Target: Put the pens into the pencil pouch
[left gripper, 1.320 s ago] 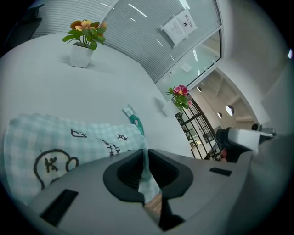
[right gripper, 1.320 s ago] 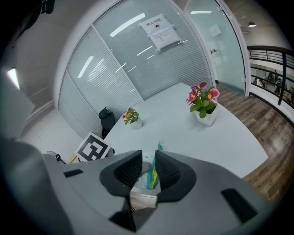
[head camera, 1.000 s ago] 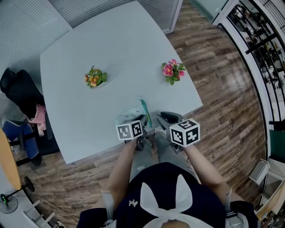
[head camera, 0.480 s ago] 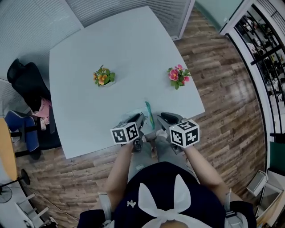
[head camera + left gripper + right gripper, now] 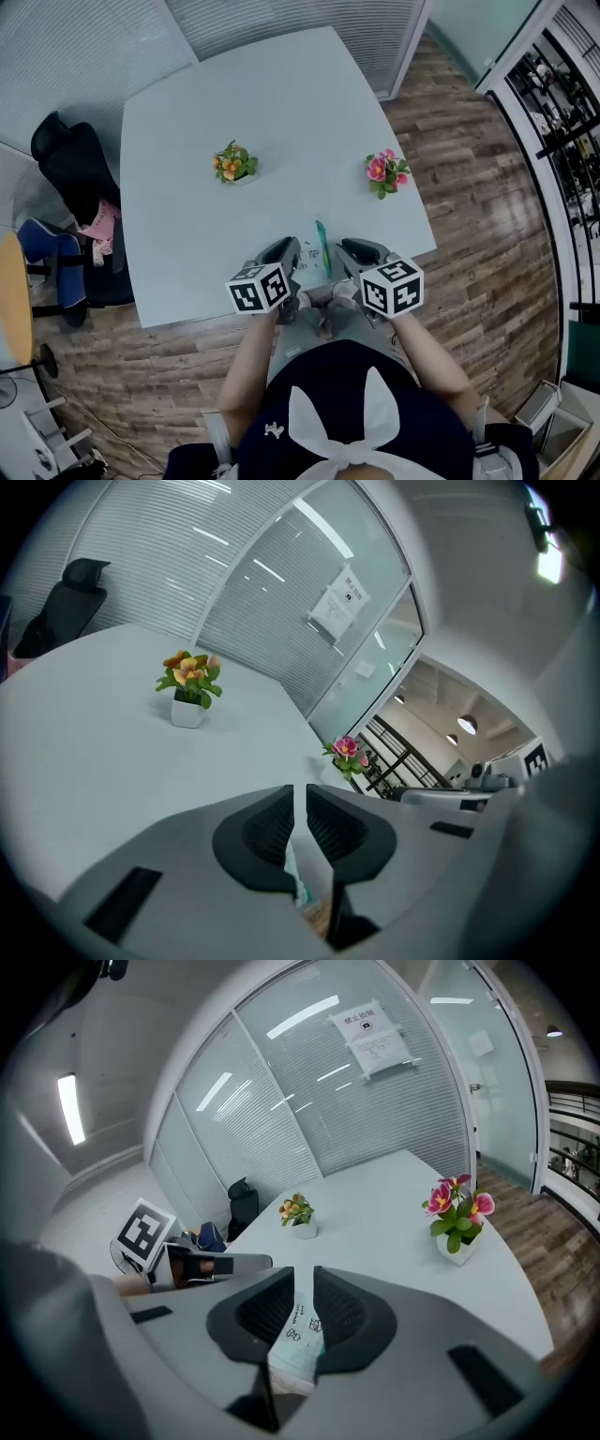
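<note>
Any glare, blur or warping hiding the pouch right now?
Head view: fisheye bends the table edges; light is even, no glare; the pencil pouch is small but sharp. Left gripper view: strong warp, dark corners, a ceiling lamp flares top right; the pouch is a soft, close sliver. Right gripper view: same warp, light strips mirrored in the glass wall; the pouch's print shows.

My left gripper (image 5: 298, 795) and right gripper (image 5: 303, 1279) raised the pencil pouch (image 5: 300, 1337), left one more; both jaws just closed tighter on it
</note>
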A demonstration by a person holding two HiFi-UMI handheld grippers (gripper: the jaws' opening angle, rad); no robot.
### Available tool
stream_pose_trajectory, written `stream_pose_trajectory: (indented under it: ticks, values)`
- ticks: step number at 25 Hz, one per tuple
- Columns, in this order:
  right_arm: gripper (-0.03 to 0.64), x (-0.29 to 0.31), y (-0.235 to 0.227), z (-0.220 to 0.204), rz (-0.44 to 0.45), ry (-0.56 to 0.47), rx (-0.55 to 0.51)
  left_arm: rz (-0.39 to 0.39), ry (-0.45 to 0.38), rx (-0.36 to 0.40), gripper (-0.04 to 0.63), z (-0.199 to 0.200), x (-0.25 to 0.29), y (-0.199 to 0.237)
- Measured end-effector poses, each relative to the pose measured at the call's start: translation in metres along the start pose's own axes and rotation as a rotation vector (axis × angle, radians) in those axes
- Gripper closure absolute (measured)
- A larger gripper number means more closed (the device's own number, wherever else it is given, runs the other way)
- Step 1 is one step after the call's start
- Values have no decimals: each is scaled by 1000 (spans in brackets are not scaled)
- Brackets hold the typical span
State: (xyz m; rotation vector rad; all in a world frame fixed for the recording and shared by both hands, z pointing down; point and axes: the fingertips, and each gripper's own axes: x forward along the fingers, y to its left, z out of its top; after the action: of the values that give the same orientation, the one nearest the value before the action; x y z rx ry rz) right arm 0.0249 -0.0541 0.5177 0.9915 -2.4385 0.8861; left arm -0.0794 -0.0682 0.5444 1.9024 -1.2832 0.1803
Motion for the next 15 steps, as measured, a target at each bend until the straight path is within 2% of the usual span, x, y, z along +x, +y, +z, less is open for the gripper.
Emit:
stream_pose_trajectory:
  ticks: [7, 15]
  values:
    - [591, -3, 1, 15, -12, -35, -14, 22, -49, 51, 559, 16, -16, -5]
    - [610, -5, 10, 20, 19, -49, -41, 38, -43, 170, 572, 16, -26, -18]
